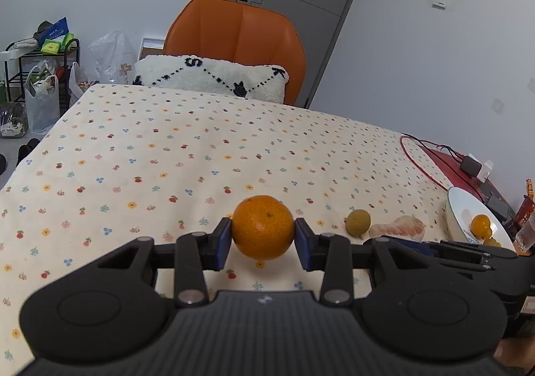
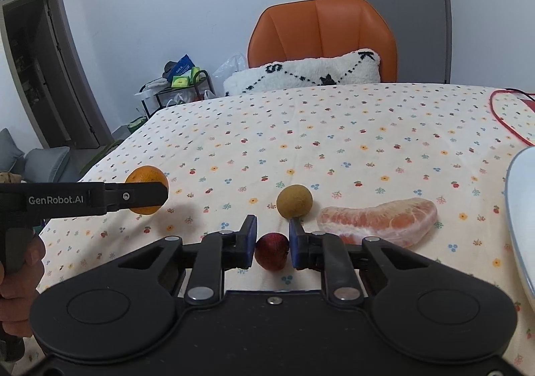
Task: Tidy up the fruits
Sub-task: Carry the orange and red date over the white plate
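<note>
Flower-print cloth table (image 1: 167,148), left tool (image 1: 262,242) clamping dimpled round orange (image 1: 262,227), right tool (image 2: 272,247) pinching small glossy red fruit (image 2: 271,251)

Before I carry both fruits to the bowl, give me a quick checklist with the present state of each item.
1. Left gripper shut on the orange: ok.
2. Right gripper shut on the small red fruit: ok, pads at both sides.
3. Orange lifted off the tablecloth: ok, shadow beneath it.
4. Red fruit lifted: cannot tell.
5. Bowl has room: ok, only small orange fruits inside.
6. Way to the bowl clear: not ok, brown fruit and peeled segment lie between.
</note>
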`<state>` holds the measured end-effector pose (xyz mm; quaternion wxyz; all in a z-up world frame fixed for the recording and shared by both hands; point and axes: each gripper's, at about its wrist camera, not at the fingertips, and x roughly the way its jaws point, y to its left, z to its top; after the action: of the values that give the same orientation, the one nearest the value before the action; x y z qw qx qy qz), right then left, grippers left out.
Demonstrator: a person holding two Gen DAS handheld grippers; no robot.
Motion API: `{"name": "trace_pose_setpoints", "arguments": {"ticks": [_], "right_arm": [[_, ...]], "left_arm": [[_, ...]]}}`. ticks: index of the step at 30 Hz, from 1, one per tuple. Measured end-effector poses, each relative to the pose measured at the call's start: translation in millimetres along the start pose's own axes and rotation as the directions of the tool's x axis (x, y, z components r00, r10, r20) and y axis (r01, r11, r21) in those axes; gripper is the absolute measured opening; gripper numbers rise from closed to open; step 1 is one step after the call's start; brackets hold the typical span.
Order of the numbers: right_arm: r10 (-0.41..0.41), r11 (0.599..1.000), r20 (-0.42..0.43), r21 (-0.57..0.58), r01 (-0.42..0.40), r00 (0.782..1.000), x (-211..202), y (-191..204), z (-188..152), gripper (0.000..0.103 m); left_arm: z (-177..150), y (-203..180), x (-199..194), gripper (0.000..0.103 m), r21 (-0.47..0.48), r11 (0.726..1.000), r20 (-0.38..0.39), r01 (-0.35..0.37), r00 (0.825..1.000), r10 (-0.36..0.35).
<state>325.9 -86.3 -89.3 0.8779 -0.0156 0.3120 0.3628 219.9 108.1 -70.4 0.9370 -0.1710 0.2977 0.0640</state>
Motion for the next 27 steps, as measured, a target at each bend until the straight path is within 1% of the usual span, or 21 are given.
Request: {"name": "trace_pose_setpoints", "arguments": {"ticks": [4, 12, 19, 27], "right_arm": [[0.006, 1.0, 0.017, 0.003, -0.006, 1.0, -8, -2, 0, 0.019], [-0.009, 1.0, 0.078, 0.022, 0.008, 0.997, -31, -13, 7, 0.019], [-0.045, 0.998, 0.117, 0.042, 0.04, 0.992, -53, -31, 7, 0.019], [-0.113, 0.991, 0.151, 0.09, 0.1, 0.982, -82, -64, 1, 0.019]], "left_arm": [[-1, -6, -3, 0.038, 0.012, 1.0, 0.001, 0.001, 1.0, -0.001], [2, -28, -7, 0.038, 0.046, 0.999, 0.014, 0.016, 1.0, -0.017], [5, -57, -4, 0.038, 0.083, 0.995, 0.014, 0.05, 0.999, -0.052], [3, -101, 2, 0.038, 0.135, 0.985, 0.009, 0.108, 0.994, -0.111]]}}
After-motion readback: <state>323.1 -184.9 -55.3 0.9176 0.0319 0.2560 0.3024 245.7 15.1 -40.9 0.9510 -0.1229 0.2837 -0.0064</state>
